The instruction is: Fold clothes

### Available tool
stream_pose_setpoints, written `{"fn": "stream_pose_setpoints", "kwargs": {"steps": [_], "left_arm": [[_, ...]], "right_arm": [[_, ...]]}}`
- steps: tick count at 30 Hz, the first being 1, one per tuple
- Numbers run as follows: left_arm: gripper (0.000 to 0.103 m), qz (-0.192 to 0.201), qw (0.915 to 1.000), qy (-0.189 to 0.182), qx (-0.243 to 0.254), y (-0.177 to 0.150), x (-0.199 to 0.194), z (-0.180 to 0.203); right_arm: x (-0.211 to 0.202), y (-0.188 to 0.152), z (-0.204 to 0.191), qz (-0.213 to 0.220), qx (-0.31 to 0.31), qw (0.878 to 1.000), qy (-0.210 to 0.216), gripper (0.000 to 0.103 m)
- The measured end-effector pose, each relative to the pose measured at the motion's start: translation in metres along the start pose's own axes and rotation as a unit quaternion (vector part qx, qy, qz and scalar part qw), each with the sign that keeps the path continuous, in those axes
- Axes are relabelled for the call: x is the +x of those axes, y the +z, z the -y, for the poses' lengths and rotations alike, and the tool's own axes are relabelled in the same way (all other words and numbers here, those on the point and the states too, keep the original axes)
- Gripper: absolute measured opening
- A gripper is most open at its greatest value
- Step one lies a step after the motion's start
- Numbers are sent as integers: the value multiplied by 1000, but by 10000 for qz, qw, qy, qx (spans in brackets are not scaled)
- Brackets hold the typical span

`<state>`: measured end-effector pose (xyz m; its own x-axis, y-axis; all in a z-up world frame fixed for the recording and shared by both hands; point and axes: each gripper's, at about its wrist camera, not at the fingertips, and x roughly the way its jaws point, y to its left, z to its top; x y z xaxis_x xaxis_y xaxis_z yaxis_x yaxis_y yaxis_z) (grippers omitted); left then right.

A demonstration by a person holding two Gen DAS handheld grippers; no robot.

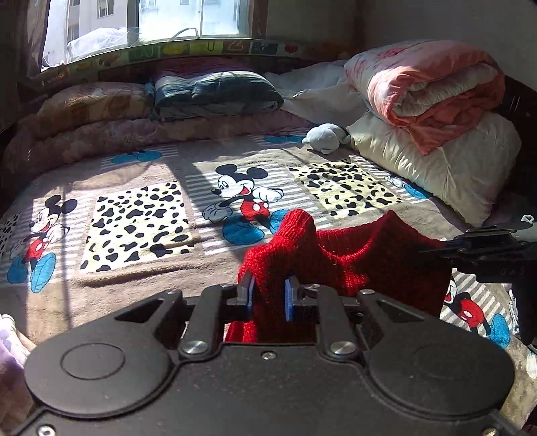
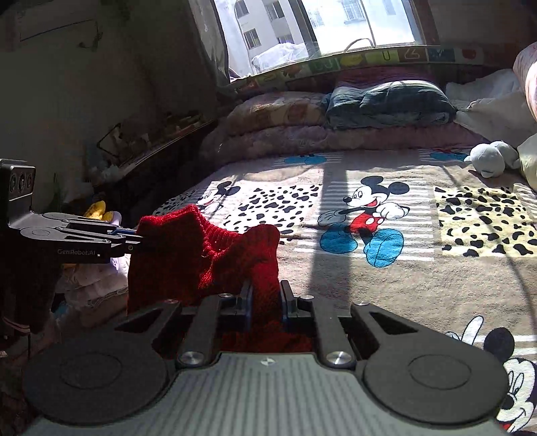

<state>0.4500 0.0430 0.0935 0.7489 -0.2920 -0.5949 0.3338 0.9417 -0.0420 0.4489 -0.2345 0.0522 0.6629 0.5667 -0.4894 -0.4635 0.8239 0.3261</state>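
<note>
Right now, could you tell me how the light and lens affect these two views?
Left wrist view: window sun stripes the blanket, windowsill bows from fisheye. Right wrist view: left wall is dim, window blown out, red knit half shaded.

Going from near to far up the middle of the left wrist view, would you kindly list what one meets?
Left gripper → red knitted garment held in its jaws → cartoon mouse print on the bed blanket → dark folded bedding → window.
</note>
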Motion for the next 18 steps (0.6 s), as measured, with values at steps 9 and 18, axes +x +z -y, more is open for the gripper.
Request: {"fn": "stream_pose_setpoints", "kwargs": {"steps": [9, 18], "left_arm": [[15, 1562, 9865, 493, 28, 47, -51, 0], [12, 505, 9967, 555, 324, -102, -10, 11]], "right_arm": [[-24, 67, -22, 1305, -474, 9891, -482, 15], [13, -50, -39, 573, -1323, 9882, -522, 12]]}}
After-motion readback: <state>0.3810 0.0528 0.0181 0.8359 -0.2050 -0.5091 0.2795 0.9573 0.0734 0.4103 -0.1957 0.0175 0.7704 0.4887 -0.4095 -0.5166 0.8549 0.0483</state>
